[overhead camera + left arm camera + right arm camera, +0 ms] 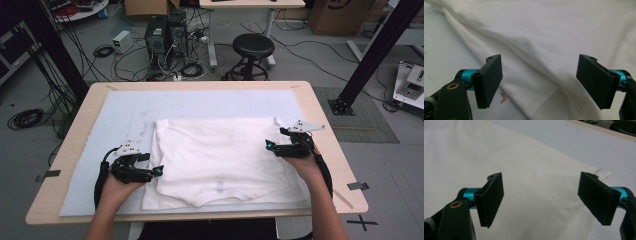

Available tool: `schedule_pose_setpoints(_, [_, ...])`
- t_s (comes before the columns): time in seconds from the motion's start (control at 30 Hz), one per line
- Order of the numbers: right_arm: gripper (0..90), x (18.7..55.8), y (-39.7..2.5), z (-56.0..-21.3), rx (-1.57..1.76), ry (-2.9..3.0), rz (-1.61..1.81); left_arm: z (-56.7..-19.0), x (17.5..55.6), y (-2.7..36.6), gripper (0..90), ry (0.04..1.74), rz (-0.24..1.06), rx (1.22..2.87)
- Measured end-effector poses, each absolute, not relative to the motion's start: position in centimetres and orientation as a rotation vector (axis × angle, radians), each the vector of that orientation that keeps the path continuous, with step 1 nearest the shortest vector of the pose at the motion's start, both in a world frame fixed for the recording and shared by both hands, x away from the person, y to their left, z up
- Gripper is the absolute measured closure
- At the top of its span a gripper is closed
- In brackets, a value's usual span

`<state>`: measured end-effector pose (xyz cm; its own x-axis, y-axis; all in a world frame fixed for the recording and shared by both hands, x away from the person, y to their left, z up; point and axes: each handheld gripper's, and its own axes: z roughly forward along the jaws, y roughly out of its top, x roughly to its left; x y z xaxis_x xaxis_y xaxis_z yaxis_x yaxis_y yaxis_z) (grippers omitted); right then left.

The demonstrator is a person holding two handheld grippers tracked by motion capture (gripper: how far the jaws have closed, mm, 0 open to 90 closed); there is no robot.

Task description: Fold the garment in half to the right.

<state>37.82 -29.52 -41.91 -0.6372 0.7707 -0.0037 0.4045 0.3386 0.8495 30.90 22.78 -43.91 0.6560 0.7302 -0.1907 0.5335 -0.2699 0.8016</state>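
Note:
A white T-shirt [220, 157] lies folded on the pale blue mat [115, 115], its neck toward the near edge. My left gripper [159, 170] sits at the shirt's left edge, pointing right, jaws wide open and empty. In the left gripper view the shirt's folded edge [529, 75] runs diagonally between the jaws of the left gripper [539, 82]. My right gripper [268, 145] hovers at the shirt's right edge, pointing left, open too. In the right gripper view the shirt [499, 160] spreads under the right gripper [540, 200], with nothing held.
The mat covers a wooden table [325, 145]. A small red mark [503, 97] shows on the mat by the left jaw. Beyond the table stand a black stool [253, 50], computer towers [165, 37], cables on the floor and black frame posts [370, 50].

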Motion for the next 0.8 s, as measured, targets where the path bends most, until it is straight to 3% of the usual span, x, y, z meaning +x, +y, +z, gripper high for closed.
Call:
schedule_pose_setpoints(0.33, [21.3,37.5,-29.5,-41.9,1.022,2.192,1.201,-44.6,29.3,22.6,21.2,1.029,0.325,1.994])
schedule_pose_setpoints(0.8, [21.3,37.4,-29.4,-42.2,1.03,2.196,1.186,-45.3,28.4,22.2,24.1,1.015,0.256,1.99])
